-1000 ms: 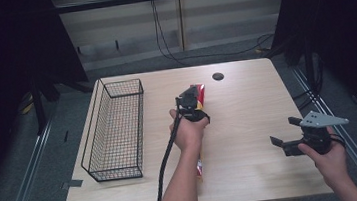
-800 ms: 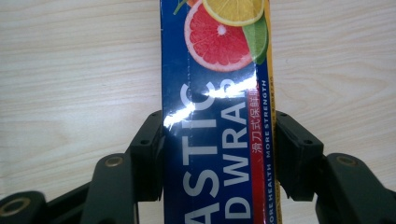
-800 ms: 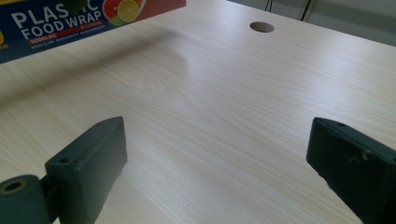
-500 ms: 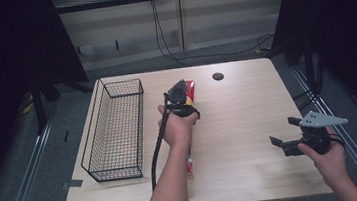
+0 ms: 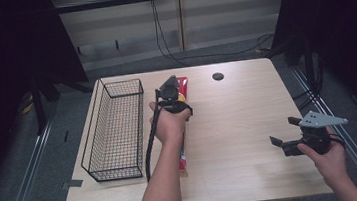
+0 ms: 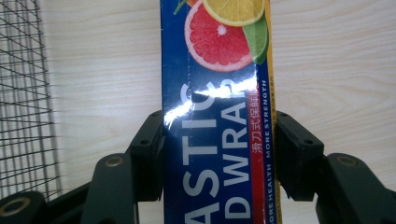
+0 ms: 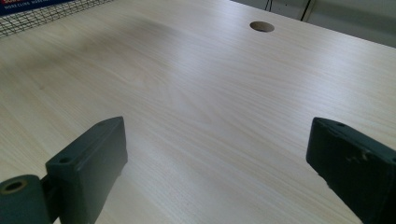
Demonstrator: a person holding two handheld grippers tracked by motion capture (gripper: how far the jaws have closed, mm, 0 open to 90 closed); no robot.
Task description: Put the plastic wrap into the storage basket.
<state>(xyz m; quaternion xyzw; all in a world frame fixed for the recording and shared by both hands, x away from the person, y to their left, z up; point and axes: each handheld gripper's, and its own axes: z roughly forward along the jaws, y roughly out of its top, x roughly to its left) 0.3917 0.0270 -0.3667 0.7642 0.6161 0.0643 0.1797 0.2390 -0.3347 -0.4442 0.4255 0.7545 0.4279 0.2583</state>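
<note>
A long plastic wrap box (image 5: 183, 158), blue and red with citrus pictures (image 6: 217, 116), runs lengthwise just right of the wire basket (image 5: 114, 82). My left gripper (image 5: 171, 86) is shut on the box near its far end. In the left gripper view (image 6: 219, 128) both black jaws press its two long sides. My right gripper (image 5: 284, 131) is held low over the table's front right, open, with nothing between its jaws (image 7: 219, 140).
The black wire basket (image 6: 23, 93) stands along the table's left side, and its edge shows at the far left of the right gripper view (image 7: 42, 16). A round cable hole (image 5: 217, 76) (image 7: 262, 26) sits near the back edge. Bare wood lies between the two hands.
My left gripper has carried the box leftward, closer to the basket. The right gripper has stayed where it was.
</note>
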